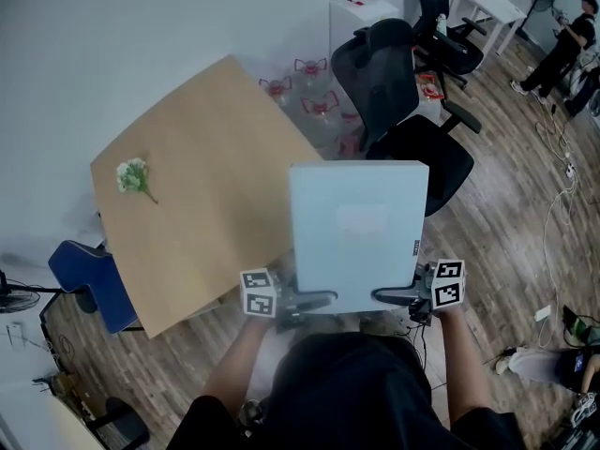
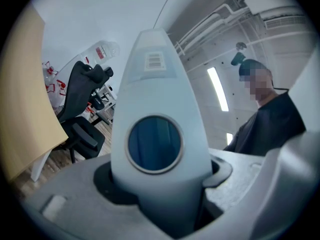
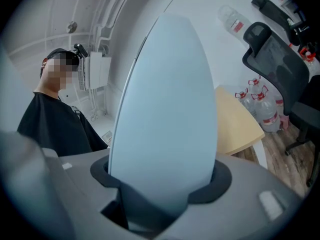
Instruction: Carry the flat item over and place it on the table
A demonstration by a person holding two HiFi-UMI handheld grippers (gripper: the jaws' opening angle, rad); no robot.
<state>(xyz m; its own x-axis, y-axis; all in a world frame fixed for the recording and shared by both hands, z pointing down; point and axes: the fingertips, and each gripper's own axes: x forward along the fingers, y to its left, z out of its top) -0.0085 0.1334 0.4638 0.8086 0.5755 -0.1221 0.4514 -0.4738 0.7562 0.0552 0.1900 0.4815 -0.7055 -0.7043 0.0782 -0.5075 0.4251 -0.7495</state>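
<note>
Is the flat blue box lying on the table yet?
No, the left gripper and right gripper hold the flat box in the air near the table.

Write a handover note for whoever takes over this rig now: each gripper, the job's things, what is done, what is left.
Left gripper: shut on the near left edge of the flat item.
Right gripper: shut on its near right edge.
Flat item: pale blue, held in the air beside the right edge of the table, not on it.
Table: wooden, with a flower sprig near its left corner.
Done: item picked up and brought near the table.
Left: move it over the tabletop, set it down, open both grippers.
</note>
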